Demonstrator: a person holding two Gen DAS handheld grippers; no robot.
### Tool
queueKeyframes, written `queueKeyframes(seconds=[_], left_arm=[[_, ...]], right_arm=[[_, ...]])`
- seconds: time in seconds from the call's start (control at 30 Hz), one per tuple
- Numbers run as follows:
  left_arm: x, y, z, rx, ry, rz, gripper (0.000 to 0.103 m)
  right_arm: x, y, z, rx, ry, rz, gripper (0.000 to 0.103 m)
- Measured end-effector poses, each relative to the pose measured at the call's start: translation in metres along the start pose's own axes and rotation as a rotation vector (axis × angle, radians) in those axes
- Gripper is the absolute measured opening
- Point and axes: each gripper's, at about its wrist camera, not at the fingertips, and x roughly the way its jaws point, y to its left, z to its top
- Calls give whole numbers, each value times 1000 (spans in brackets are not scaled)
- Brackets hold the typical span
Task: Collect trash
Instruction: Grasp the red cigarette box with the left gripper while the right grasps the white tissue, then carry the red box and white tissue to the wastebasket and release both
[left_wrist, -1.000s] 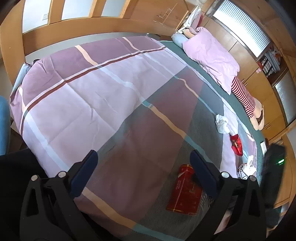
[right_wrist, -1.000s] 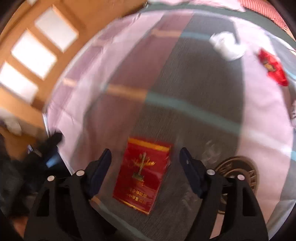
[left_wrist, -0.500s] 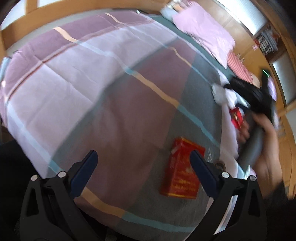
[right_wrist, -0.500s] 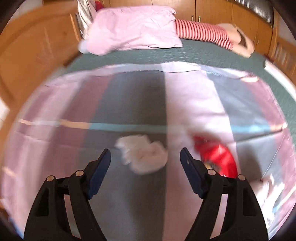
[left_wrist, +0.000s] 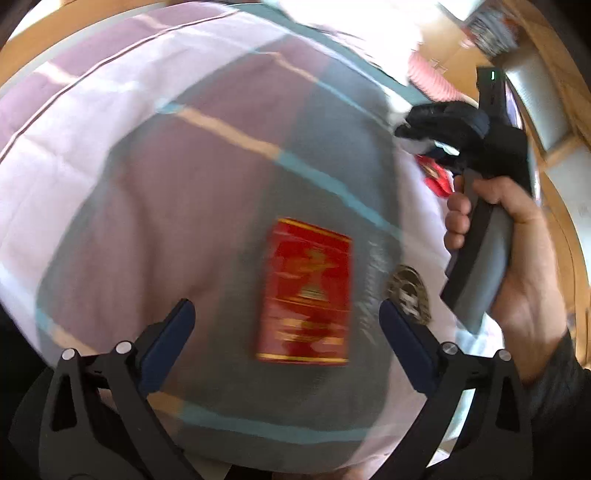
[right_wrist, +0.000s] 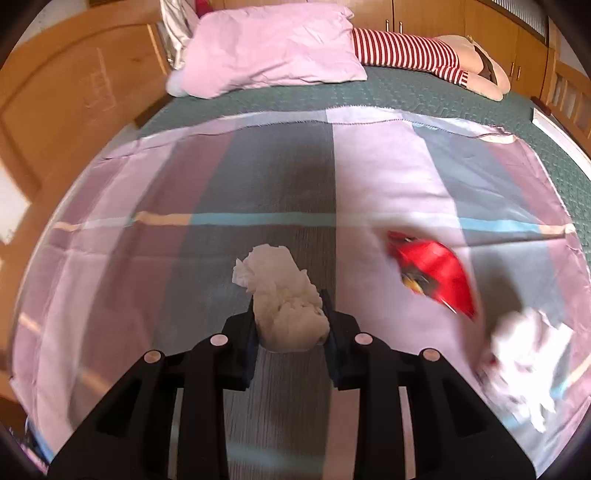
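A crumpled white tissue (right_wrist: 280, 280) lies on the plaid bedspread (right_wrist: 184, 258). My right gripper (right_wrist: 290, 319) has it between its fingers; the jaws are closing and the pads press its sides. In the left wrist view a hand (left_wrist: 517, 240) holds that gripper at the far right. My left gripper (left_wrist: 285, 306) hangs open just above a flat red box (left_wrist: 306, 288), which lies between its fingers without touching them. A red wrapper (right_wrist: 432, 277) and a crumpled white bag (right_wrist: 524, 362) lie to the right of the tissue.
A round dark disc (left_wrist: 406, 295) lies right of the red box. At the head of the bed are a pink pillow (right_wrist: 273, 48) and a striped soft doll (right_wrist: 406, 51). A wooden bed frame (right_wrist: 74, 92) borders the left side.
The right gripper swung from the red box to the white tissue and closed around it. The left gripper moved over the red box, which now lies between its open fingers.
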Motion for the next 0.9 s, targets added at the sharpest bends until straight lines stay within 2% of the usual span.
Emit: queueKeyframes(seconds=[0.1,0.17,0.23,0.3,0.33,0.37,0.4,0.6,0.83,0.9], left_arm=[[13,-20,-7,123,46,15,99],[23,-22,-11,146,83,38,99],[24,-22,-12,160,68,43,97],[24,-23,-12,182,46,78,83],[25,-22,-13,196,36,106,71],[25,-22,-11,204,26,126,63],[23,-20,-11,207,18,131,58],[5,-9,-9,187,-37,99,58],[-25,-12,-12,205,-181,67,58],[-42,-13,-16,208,-259,36,57]], right_arm=[[-37,-3,-9,-10,-22,21,31],[-65,-5,-22,-32,-43,29,31],[-87,-9,-35,-44,-52,39,31],[-106,-16,-50,-37,-48,59,31],[-116,-21,-59,-24,-48,69,31],[-123,-25,-65,-14,-48,75,31],[-132,-28,-73,-6,-48,78,31],[-171,-42,-119,9,-68,53,31],[-220,-48,-156,24,-137,76,31],[-235,-51,-168,36,-156,95,31]])
